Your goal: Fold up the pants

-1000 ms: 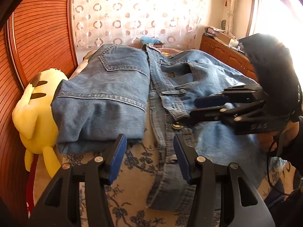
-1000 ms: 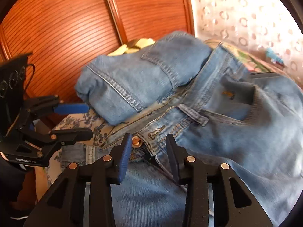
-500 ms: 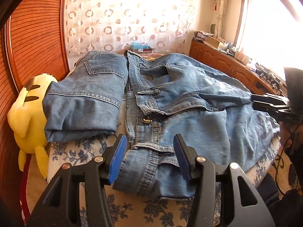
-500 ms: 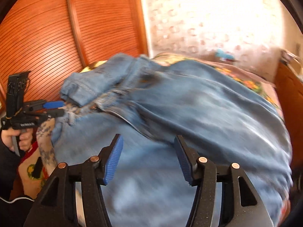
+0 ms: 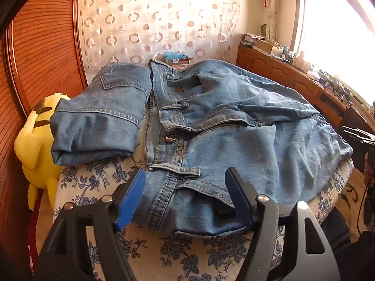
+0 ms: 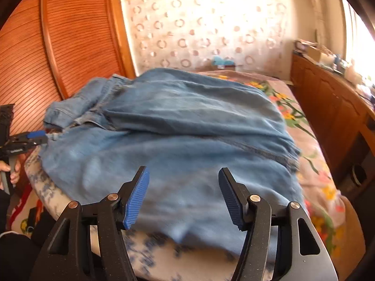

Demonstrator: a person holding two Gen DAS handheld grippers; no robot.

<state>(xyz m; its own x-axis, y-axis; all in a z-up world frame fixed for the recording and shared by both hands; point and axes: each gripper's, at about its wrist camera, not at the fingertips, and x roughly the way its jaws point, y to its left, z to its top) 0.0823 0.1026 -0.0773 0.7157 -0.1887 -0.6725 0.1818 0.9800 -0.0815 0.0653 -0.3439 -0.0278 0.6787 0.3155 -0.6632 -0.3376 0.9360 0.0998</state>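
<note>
Unfolded blue jeans [image 5: 234,128] lie spread across the bed, waistband toward my left gripper [image 5: 185,196]. Its jaws are opening, and the near waistband corner [image 5: 187,210] lies between the blue pads without being pinched. A second pair of jeans [image 5: 100,110], folded, rests to the left of the spread pair. In the right wrist view my right gripper [image 6: 185,196] hovers over the leg end of the jeans [image 6: 187,140]. Its jaws are opening too, with only flat denim below them. The left gripper [image 6: 41,138] shows at the far left by the waist.
A yellow plush toy [image 5: 35,145] leans against the ribbed wooden panel [image 5: 46,58] left of the bed. The floral bedsheet [image 5: 187,253] shows at the near edge. A wooden cabinet [image 5: 293,77] with clutter runs under the bright window on the right.
My right gripper swung away from the waistband button to the leg end and its jaws widened. My left gripper shifted along the bed edge, and the waistband corner now lies between its wider jaws.
</note>
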